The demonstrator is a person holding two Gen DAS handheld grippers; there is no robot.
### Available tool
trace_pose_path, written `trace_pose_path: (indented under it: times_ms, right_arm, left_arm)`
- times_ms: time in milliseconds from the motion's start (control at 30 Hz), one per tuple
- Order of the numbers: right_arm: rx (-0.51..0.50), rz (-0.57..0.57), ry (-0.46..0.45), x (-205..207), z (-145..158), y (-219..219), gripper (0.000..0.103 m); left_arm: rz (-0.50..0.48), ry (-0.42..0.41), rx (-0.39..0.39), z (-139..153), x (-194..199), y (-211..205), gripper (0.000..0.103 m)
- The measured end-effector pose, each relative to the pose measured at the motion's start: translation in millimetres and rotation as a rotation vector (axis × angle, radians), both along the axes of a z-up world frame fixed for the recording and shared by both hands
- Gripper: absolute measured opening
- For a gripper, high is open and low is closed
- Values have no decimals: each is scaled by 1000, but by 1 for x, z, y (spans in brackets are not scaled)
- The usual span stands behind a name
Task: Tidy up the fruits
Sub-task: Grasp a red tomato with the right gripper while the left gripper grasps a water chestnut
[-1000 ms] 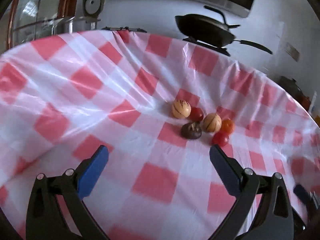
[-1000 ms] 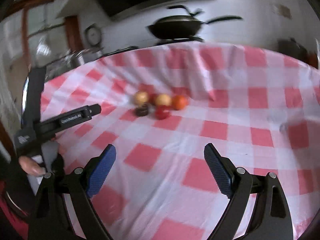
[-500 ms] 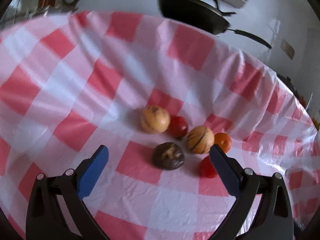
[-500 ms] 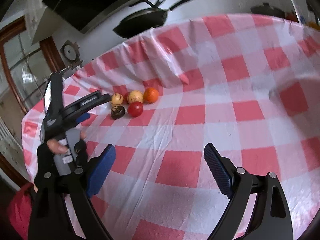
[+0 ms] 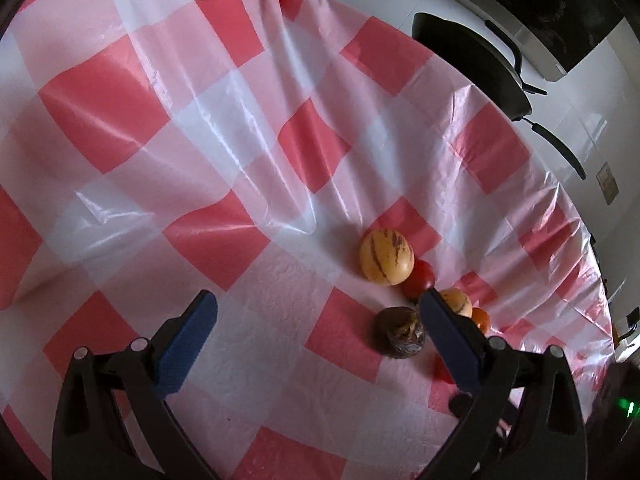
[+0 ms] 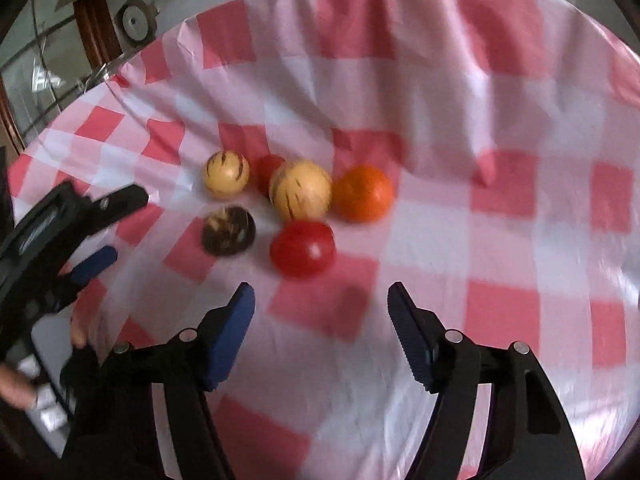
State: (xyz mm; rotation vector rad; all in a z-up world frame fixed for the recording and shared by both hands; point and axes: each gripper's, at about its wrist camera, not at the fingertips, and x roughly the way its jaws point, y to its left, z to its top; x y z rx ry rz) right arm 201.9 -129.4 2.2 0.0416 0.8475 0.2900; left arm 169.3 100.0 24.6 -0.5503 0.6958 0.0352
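Several fruits lie bunched on the red-and-white checked cloth. Two pale striped melons sit beside an orange. In front lie a red tomato and a dark brown fruit; another tomato peeks out behind. My right gripper hovers just short of the front tomato, jaws closing with nothing between them. My left gripper is open over bare cloth; its right finger covers part of the bunch beside the brown fruit and a striped melon.
A black wok stands on a white counter beyond the table's far edge. The left gripper's body, with a hand on it, fills the left side of the right wrist view. The cloth is creased toward the back.
Both grippers have come in close to the bunch of fruit, which now looks much larger. The right gripper's jaws have narrowed. The left gripper has rolled, tilting its view.
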Motion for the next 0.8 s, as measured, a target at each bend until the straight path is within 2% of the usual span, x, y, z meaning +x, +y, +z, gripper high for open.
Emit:
trace_pose_path:
  times_ms: [233, 333, 467, 633, 767, 800]
  right_arm:
    - [-71, 41, 19, 31, -7, 20, 52]
    - [-74, 59, 20, 31, -10, 21, 39]
    - [-66, 32, -10, 18, -8, 13, 38]
    - [162, -117, -39, -4, -8, -40, 38]
    - [364, -214, -12, -4, -19, -82, 39]
    - [381, -222, -15, -3, -18, -86, 39]
  left_arm:
    - [-6, 6, -3, -1, 2, 0, 101]
    - [-24, 6, 11, -1, 3, -4, 101]
    - [-66, -2, 50, 2, 4, -16, 101]
    - [-179, -1, 89, 4, 9, -37, 101]
    - [-264, -1, 198, 6, 11, -63, 101]
    - [-279, 1, 219, 6, 12, -69, 101]
